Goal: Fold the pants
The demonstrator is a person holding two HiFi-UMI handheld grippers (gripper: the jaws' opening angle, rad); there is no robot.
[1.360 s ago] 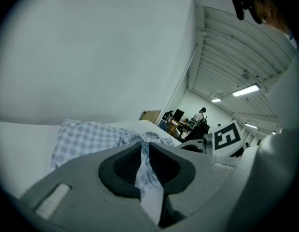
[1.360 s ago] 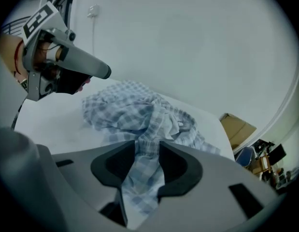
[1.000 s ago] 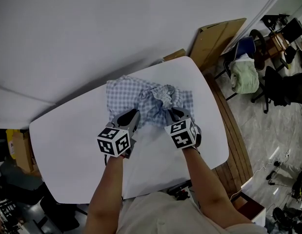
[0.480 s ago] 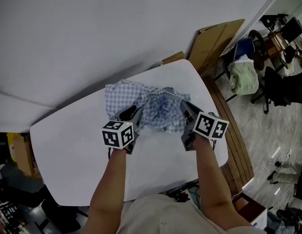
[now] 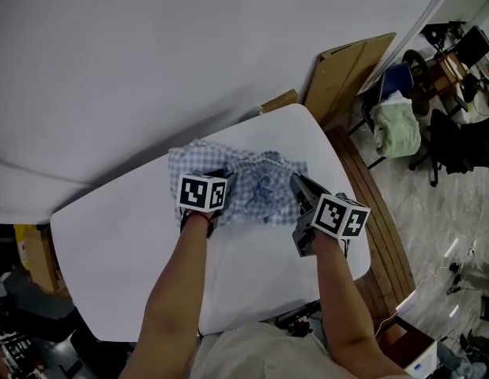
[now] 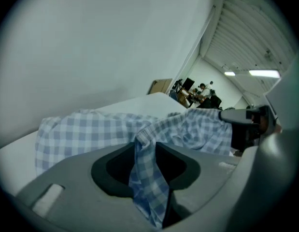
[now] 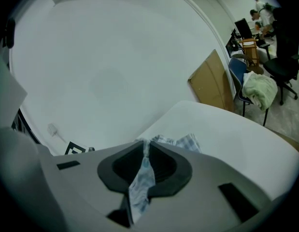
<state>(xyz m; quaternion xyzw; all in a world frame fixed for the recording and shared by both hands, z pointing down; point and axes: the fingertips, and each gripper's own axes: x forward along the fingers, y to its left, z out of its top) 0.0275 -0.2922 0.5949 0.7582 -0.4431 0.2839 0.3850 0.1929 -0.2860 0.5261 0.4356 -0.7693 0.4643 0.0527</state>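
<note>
White wall (image 5: 149, 54) fills the upper head view, and below it stands a white table (image 5: 126, 235) with rounded corners. The checked blue pants (image 5: 260, 192) lie bunched on the table's far half. The left gripper (image 5: 216, 181) reaches onto the cloth from the table's near side, its marker cube covering its tips. The right gripper (image 5: 298, 184) is raised over the table's right part and holds the cloth's right edge. Off the table's far right corner a cardboard sheet (image 5: 347, 65) leans on the wall, and a chair (image 5: 396, 129) with a pale green cloth stands beyond the table's right edge.

The left gripper view shows what the cube hides: the left gripper's jaws have just been opening and stand apart, with a strip of the pants hanging loose between them, the pads not pressing it. The rest of the cloth spreads flat on the table top, and the right gripper shows at the table's right side, lifting a fold.

The right gripper view shows its jaws closed tight on a thin pinch of the pants, well above the table. It alone shows a wall socket (image 7: 52, 128) beyond the table's far left and people at desks (image 7: 260, 8) far past the table's right end.
</note>
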